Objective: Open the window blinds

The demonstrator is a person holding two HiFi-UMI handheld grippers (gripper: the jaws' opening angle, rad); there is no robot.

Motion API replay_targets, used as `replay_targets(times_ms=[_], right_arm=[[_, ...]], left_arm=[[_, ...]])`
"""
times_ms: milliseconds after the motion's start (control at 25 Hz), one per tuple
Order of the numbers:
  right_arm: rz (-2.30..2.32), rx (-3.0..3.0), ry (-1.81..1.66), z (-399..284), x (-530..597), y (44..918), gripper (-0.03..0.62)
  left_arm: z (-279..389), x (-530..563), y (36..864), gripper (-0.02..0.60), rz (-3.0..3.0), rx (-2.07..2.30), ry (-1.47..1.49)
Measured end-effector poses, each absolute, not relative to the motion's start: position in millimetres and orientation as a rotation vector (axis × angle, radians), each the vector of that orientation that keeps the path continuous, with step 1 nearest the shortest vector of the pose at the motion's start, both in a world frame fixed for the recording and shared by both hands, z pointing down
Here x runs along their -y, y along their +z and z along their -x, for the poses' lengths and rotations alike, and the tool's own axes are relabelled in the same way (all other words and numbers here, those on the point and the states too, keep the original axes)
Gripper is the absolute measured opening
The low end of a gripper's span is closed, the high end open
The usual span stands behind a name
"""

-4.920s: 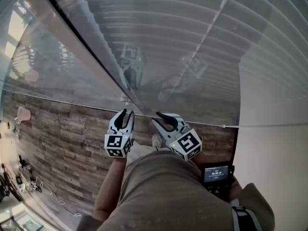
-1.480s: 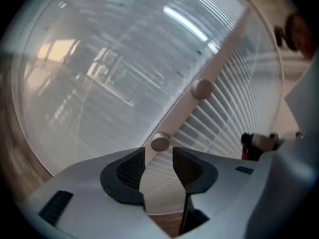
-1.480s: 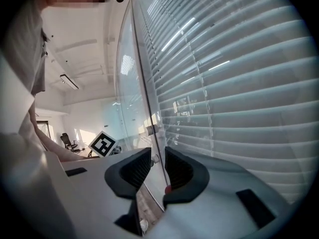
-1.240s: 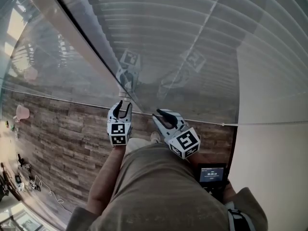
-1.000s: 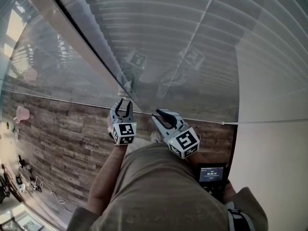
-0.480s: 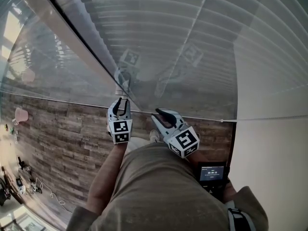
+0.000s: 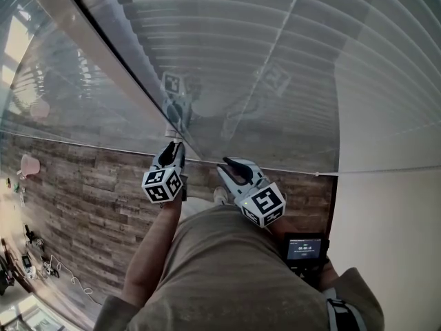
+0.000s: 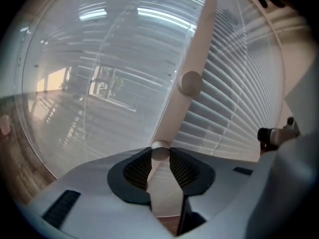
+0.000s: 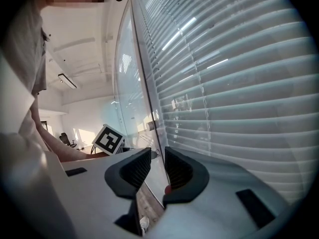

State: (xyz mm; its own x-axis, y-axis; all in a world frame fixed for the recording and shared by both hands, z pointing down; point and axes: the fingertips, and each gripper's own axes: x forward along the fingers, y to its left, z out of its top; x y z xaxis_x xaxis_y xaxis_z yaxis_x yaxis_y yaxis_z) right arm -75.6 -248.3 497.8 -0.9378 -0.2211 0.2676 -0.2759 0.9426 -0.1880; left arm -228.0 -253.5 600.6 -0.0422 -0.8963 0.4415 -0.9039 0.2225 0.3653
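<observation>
The left gripper (image 8: 160, 159) is clamped on a small round pale knob (image 8: 160, 152), its dark ribbed pads pressing on both sides. The knob sits on a pale upright window post (image 8: 197, 54). The right gripper (image 9: 154, 169) hangs just beside the left one, its jaws slightly apart with nothing between them. White horizontal slatted blinds (image 9: 239, 83) cover the window to the right of the post, their slats overlapping.

White slatted blinds (image 7: 275, 54), brown wood-plank floor (image 7: 89, 192), left tongs (image 8: 160, 154) pale grey with black ribbed pads (image 8: 135, 171)
</observation>
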Motion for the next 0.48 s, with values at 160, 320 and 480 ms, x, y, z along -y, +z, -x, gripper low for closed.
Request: replay_targets(times_ms=[160, 320, 480], right_arm=[[-0.374, 2.858, 0.324, 76.6, 251.0, 494.2, 0.091], [-0.372, 2.86, 0.323, 77.7, 252.5, 494.1, 0.092], [-0.37, 2.859, 0.325, 78.2, 252.6, 495.1, 0.092]], left_arm=[[229.8, 253.5, 600.2, 0.127, -1.612, 1.824, -0.176], [231.8, 252.7, 601.9, 0.127, -1.557, 1.747, -0.32], [230.7, 253.3, 598.9, 0.127, -1.515, 1.66, -0.463]])
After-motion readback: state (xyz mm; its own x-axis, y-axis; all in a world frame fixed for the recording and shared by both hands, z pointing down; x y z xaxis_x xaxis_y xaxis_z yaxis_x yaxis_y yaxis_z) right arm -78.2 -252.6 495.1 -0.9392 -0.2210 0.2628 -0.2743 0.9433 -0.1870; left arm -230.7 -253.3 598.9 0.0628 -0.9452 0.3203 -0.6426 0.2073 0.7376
